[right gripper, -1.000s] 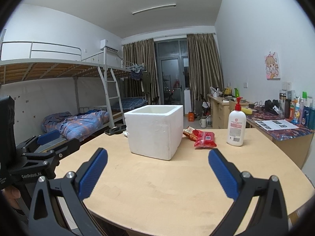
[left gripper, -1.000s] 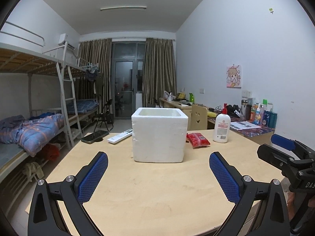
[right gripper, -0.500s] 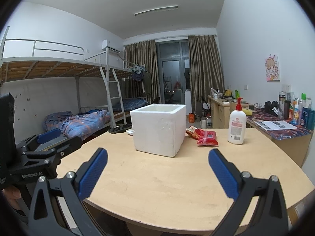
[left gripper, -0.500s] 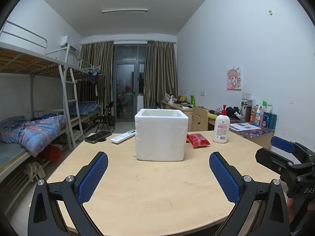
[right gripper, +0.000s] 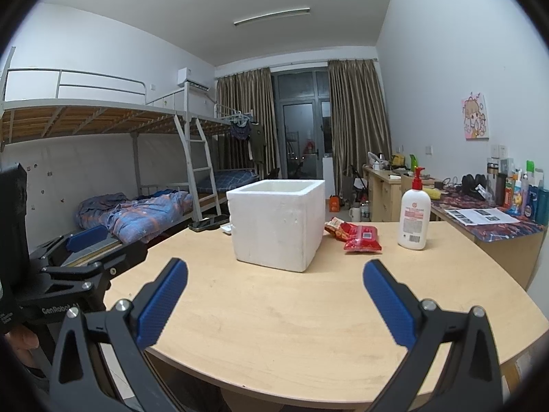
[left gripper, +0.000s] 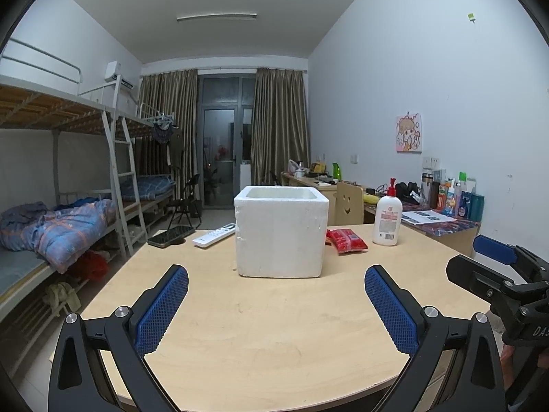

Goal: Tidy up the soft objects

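White foam box (left gripper: 280, 237) on a pale wood table (left gripper: 274, 326). Red snack packets (right gripper: 362, 237). White bottle (right gripper: 413, 218) with a red pump. Blue-and-orange plaid quilt (left gripper: 65, 226). Blue cross-hatched pads (left gripper: 161, 309) on black grippers. Brown curtains (left gripper: 279, 123).

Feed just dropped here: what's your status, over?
Left gripper open, empty. Right gripper open, empty. Red snack packets beside foam box, untouched. Path clear.
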